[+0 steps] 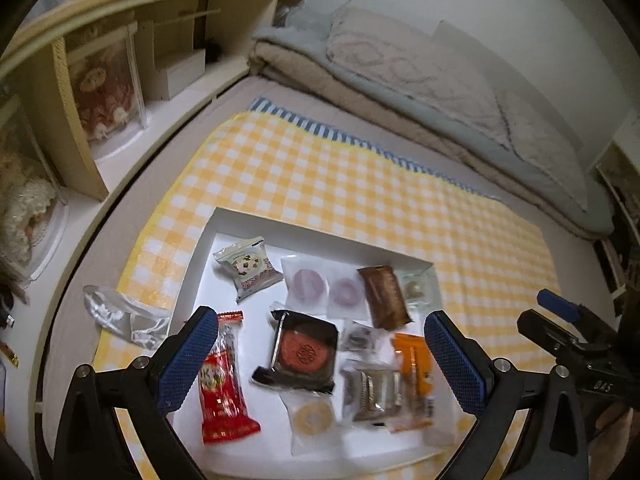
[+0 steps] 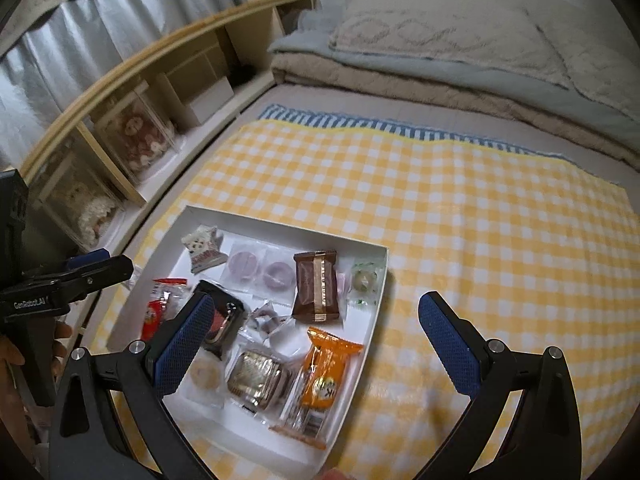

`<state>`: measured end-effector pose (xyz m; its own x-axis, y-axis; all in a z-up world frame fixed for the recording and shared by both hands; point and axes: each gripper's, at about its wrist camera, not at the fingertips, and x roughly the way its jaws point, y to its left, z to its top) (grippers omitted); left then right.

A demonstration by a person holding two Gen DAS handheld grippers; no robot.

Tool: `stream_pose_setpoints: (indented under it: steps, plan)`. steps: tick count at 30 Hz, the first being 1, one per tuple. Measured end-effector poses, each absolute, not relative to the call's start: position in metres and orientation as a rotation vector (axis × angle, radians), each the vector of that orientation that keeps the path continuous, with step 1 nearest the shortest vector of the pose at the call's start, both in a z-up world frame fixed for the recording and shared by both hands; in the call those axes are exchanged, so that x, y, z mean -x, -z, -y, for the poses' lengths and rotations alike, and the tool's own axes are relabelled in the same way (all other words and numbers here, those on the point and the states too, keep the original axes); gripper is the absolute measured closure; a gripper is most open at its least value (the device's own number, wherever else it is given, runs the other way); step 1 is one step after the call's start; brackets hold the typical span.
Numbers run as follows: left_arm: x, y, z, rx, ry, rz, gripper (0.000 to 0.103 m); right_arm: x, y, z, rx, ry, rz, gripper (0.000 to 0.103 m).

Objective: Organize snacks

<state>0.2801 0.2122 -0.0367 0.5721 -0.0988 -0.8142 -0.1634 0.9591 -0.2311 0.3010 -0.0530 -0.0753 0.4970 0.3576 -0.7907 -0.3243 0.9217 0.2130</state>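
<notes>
We hold both tools above the white tray (image 1: 200,248) of wrapped snacks lying on the checked cloth (image 1: 360,184) over the bed. Left tool (image 1: 320,360) gapes empty directly over the tray's middle; right tool (image 2: 312,348), also spread wide and empty, straddles its right rim. Only a crumpled clear wrapper (image 1: 120,314) lies outside, left of the tray, nearer our left tool.

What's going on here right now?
A person holds a gripper in each hand above a white box of wrapped snacks on a yellow checked cloth on a bed. Both the left gripper and the right gripper are open and hold nothing. The red packet, orange packet and brown packet all lie in the box.
</notes>
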Motion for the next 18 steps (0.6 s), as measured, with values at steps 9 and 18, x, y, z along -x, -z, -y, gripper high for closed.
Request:
stream_pose_setpoints:
  steps: [9,18]
  plan:
    - [-0.21,-0.014,-0.201,0.286,-0.06,-0.874,0.0,-0.256,0.031,0.072,-0.057,-0.404,-0.871,0.0]
    - [-0.147,-0.05,-0.166,0.123,-0.039,-0.77,0.0,-0.198,0.009,0.095,-0.076,-0.395,-0.794,0.0]
